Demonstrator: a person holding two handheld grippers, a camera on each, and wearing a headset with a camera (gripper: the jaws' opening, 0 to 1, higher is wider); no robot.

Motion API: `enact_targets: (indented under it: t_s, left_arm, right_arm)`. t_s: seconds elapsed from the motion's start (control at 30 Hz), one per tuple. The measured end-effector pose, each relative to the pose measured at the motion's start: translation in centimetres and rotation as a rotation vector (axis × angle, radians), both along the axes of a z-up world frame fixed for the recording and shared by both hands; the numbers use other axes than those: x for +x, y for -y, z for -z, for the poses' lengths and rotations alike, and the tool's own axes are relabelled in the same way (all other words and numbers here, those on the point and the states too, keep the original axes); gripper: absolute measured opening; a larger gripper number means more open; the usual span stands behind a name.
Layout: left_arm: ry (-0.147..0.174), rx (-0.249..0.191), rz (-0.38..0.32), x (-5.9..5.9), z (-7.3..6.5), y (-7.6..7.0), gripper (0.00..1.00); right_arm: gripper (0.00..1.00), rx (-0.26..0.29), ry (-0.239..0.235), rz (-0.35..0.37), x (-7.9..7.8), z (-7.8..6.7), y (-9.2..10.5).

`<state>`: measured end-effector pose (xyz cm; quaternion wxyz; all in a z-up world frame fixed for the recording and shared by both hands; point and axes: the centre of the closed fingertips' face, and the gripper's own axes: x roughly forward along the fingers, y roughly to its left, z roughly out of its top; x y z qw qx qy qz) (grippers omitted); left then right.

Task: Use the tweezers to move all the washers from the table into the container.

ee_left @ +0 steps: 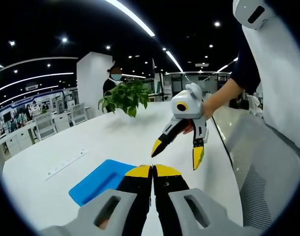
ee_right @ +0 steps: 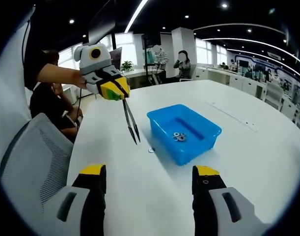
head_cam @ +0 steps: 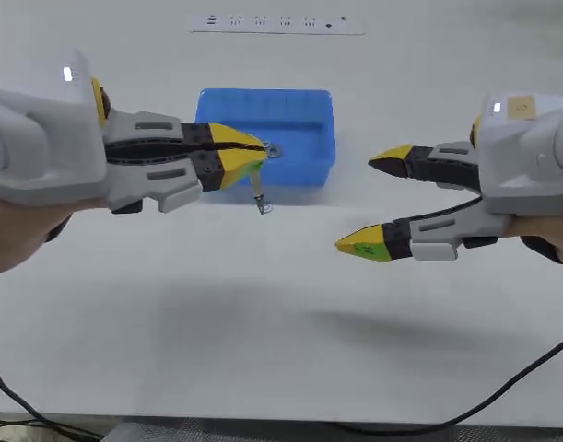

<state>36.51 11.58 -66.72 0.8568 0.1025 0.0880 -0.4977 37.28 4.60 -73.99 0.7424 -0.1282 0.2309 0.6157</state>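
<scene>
The left gripper (head_cam: 253, 152), jaws pressed together on the tweezers (ee_right: 130, 120), hangs at the tub's (head_cam: 299, 175) near-left corner. The tweezer tips are near one washer (ee_right: 150, 150) that lies on the table (head_cam: 263, 322) just beside the tub wall. More washers (ee_right: 178, 136) lie inside. The right gripper (head_cam: 357, 204), jaws spread, hangs to the right over bare table. A power strip (head_cam: 276, 23) lies beyond the tub.
</scene>
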Motion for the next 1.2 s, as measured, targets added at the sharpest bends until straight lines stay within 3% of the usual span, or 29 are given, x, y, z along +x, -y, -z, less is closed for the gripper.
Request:
enact_targets:
  t_s: [0.43, 0.6, 0.87, 1.2]
  left_arm:
    - [-0.007, -0.001, -0.003, 1.8, 0.8, -0.1, 0.04]
    - [-0.010, 0.001, 0.007, 2.0, 1.0, 0.0, 0.04]
    - [-0.013, 0.025, 0.013, 2.5, 1.8, 0.0, 0.04]
    - [-0.021, 0.021, 0.015, 2.8, 2.2, 0.0, 0.04]
  right_arm:
    - [0.84, 0.012, -0.032, -0.014, -0.5, 0.7, -0.6]
    - [0.87, 0.030, -0.058, -0.012, -0.6, 0.7, -0.8]
    - [0.87, 0.037, -0.063, -0.004, -0.6, 1.0, -0.8]
    - [0.88, 0.032, -0.072, -0.005, -0.1, 1.3, -0.9]
